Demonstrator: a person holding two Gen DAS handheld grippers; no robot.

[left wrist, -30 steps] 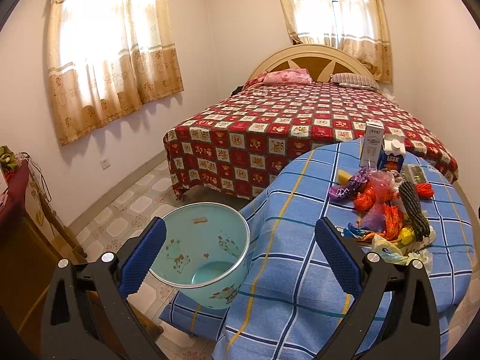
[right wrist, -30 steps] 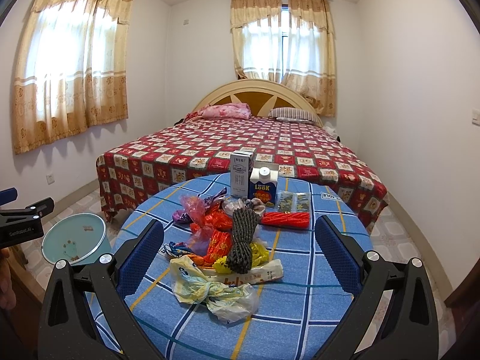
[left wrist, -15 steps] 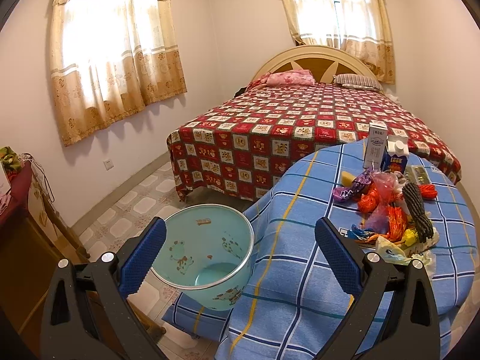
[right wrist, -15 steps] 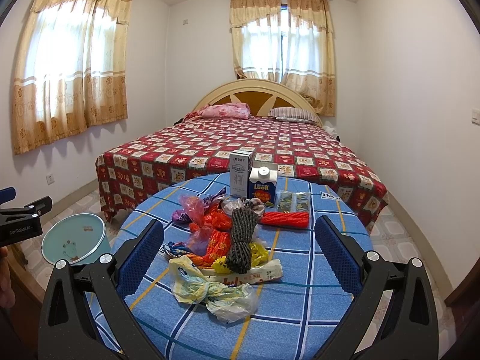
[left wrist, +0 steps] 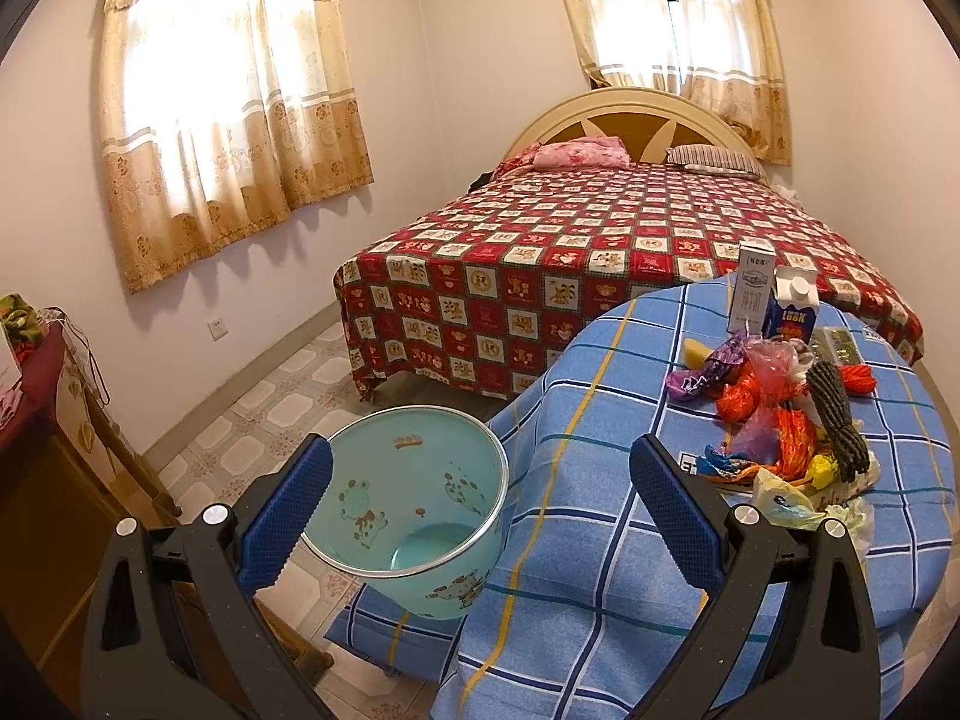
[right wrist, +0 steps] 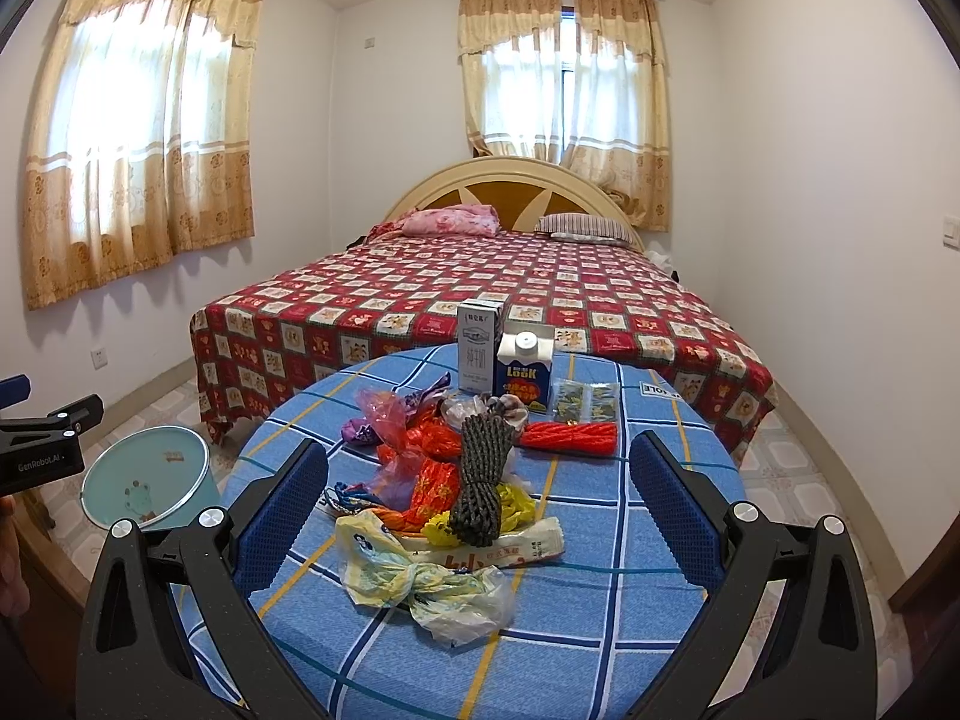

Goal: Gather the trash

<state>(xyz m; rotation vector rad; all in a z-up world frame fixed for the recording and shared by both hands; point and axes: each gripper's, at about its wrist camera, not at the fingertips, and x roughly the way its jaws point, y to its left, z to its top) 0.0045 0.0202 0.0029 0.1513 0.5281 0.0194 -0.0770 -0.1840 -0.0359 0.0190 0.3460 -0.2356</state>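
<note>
A pile of trash (right wrist: 456,480) lies on the round table with the blue checked cloth (right wrist: 600,648): crumpled plastic bags, orange and red wrappers, a dark rope bundle (right wrist: 480,480), a red rope bundle (right wrist: 570,438). A white carton (right wrist: 477,354) and a blue milk carton (right wrist: 523,372) stand behind it. My right gripper (right wrist: 480,522) is open and empty, just in front of the pile. My left gripper (left wrist: 480,516) is open and empty, above a light teal bin (left wrist: 414,510) left of the table. The pile (left wrist: 780,432) lies to its right.
A bed with a red checked cover (right wrist: 480,294) stands behind the table. A wooden cabinet (left wrist: 36,510) is at the far left. The bin (right wrist: 147,480) sits on a tiled floor (left wrist: 288,396). Walls and curtained windows surround the room.
The left gripper has drifted slightly, so the bin and table shifted a little right in its view. The right gripper has barely moved. Both stay open.
</note>
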